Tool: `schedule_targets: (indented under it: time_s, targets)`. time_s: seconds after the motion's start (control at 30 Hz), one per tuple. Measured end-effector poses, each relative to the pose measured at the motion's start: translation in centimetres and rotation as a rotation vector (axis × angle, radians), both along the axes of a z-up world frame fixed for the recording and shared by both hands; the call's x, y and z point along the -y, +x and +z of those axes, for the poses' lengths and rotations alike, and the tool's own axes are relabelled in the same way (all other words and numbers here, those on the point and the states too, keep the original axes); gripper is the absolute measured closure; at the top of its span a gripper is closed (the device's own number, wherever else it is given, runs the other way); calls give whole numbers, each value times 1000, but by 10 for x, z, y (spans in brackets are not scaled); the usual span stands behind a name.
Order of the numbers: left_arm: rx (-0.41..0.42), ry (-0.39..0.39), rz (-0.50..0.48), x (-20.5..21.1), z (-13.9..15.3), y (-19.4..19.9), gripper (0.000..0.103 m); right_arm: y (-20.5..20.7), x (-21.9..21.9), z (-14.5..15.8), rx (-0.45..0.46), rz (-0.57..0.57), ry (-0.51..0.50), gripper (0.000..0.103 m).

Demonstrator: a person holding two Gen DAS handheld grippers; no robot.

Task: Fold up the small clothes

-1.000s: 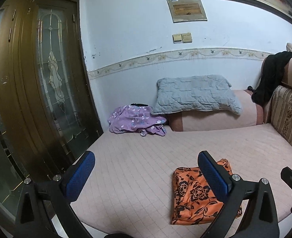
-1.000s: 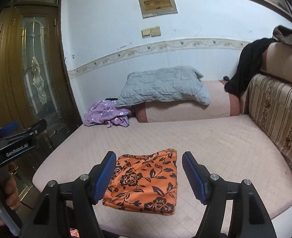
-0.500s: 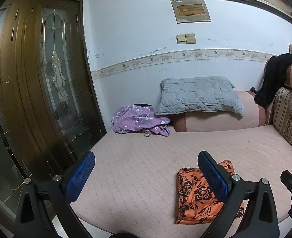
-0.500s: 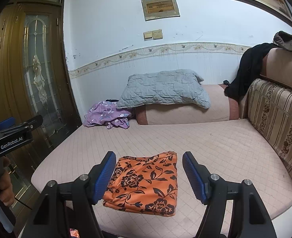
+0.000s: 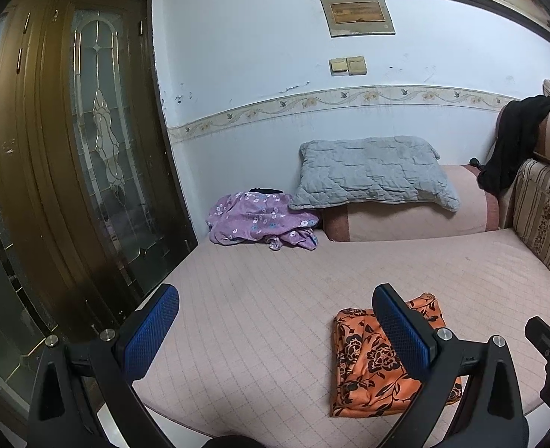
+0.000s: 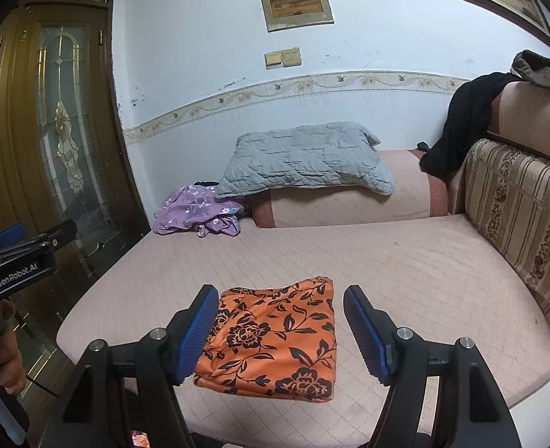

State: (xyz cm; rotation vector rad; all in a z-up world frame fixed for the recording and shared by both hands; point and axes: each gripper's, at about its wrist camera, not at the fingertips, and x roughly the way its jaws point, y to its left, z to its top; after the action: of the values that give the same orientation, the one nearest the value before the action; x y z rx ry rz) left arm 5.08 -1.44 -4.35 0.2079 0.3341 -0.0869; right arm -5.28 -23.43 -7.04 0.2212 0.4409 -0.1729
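Observation:
An orange cloth with black flowers (image 6: pixel 275 339) lies folded flat near the front edge of the pink quilted sofa seat (image 6: pixel 405 268); it also shows in the left wrist view (image 5: pixel 372 366). A crumpled purple flowered garment (image 5: pixel 256 220) lies at the back left of the seat, next to the grey pillow; it shows in the right wrist view too (image 6: pixel 196 212). My left gripper (image 5: pixel 275 332) is open and empty, held above the seat's front left. My right gripper (image 6: pixel 280 332) is open and empty, above the orange cloth and clear of it.
A grey quilted pillow (image 6: pixel 304 160) rests on a pink bolster (image 6: pixel 349 201) at the back. A striped backrest (image 6: pixel 521 212) with a black garment (image 6: pixel 461 119) over it stands right. A wooden glass door (image 5: pixel 69 149) stands left.
Both grippers have drawn back and shifted slightly; the view of the seat has slid a little. The orange cloth lies still. Both grippers stay open.

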Motion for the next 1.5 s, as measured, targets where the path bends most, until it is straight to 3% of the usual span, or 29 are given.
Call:
schedule_targets:
  time_s: [0.93,1.5]
  targets:
    - [16,-29,-27,-12,11,-16,0,-6,-13,4,-21,-54,-2,30]
    - [36,-40,-42,-20,15,-22,0,-14,-24,21,-1,-71,-32,30]
